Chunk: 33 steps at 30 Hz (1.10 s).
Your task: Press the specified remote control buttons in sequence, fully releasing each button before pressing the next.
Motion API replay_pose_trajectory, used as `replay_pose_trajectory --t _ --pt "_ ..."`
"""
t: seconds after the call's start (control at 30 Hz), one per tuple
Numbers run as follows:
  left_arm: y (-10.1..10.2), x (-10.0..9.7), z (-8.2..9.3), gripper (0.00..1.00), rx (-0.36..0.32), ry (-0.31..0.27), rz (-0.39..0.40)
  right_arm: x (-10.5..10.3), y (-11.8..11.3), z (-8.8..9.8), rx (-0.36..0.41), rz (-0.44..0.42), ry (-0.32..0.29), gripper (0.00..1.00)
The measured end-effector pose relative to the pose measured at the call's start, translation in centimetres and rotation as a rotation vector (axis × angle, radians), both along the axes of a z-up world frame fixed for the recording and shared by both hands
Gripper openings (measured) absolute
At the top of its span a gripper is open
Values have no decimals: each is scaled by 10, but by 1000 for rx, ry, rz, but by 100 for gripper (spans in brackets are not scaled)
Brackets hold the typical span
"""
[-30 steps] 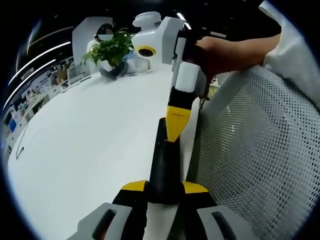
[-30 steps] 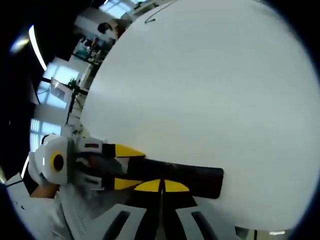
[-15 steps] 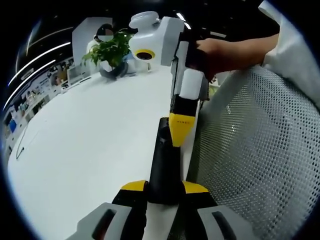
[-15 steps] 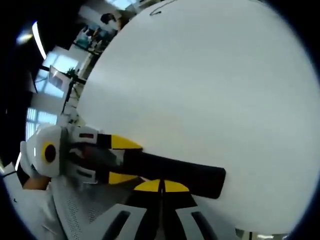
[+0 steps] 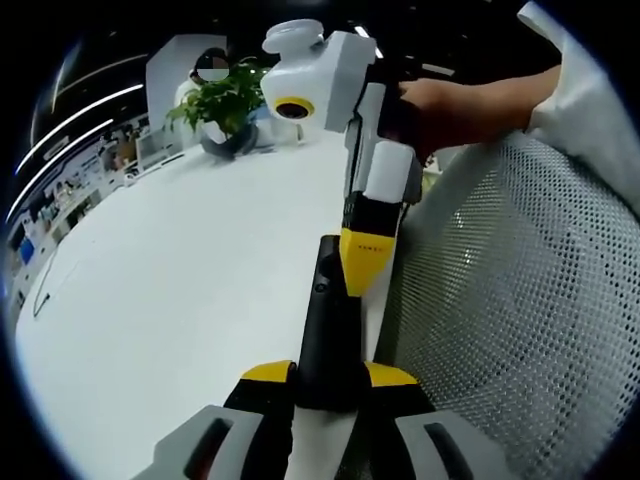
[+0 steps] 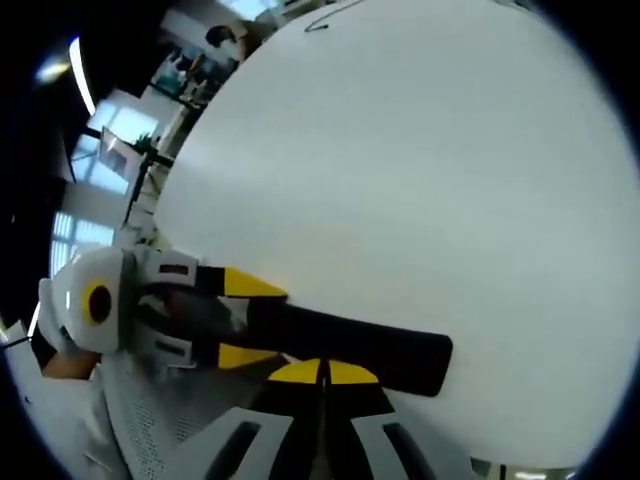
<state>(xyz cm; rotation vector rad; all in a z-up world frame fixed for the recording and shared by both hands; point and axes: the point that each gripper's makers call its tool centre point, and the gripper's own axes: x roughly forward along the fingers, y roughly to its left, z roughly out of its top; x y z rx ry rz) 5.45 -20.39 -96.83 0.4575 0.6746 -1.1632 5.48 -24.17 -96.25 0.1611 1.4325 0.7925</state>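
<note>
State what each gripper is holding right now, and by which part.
The left gripper has its jaws clamped on the near end of the black remote control. The right gripper holds nothing; its shut jaws point tip-down at the remote's upper face.

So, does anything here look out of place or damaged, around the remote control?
Nothing stands out. The black remote control looks intact, clamped at one end in the left tongs, while the shut right tongs touch its top. The white table shows no spill; only a thin cable lies far off.

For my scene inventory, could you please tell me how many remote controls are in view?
1: a black remote control held by the left gripper at the white table edge; the right gripper touches it.
</note>
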Motion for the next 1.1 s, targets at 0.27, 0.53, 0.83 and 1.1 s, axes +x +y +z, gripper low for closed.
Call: replay_pose_trajectory --t 0.27,0.53,0.83,1.1 --pt "-1 -1 0 25 5 -3 -8 8 13 8 105 -46 -14 0" --pt "-2 0 -1 25 2 3 -10 7 15 5 95 -16 -16 0" --pt "-2 1 0 24 2 16 4 10 14 4 90 -19 -44 0" --pt "-5 1 0 23 10 7 1 14 10 3 88 -64 -26 0"
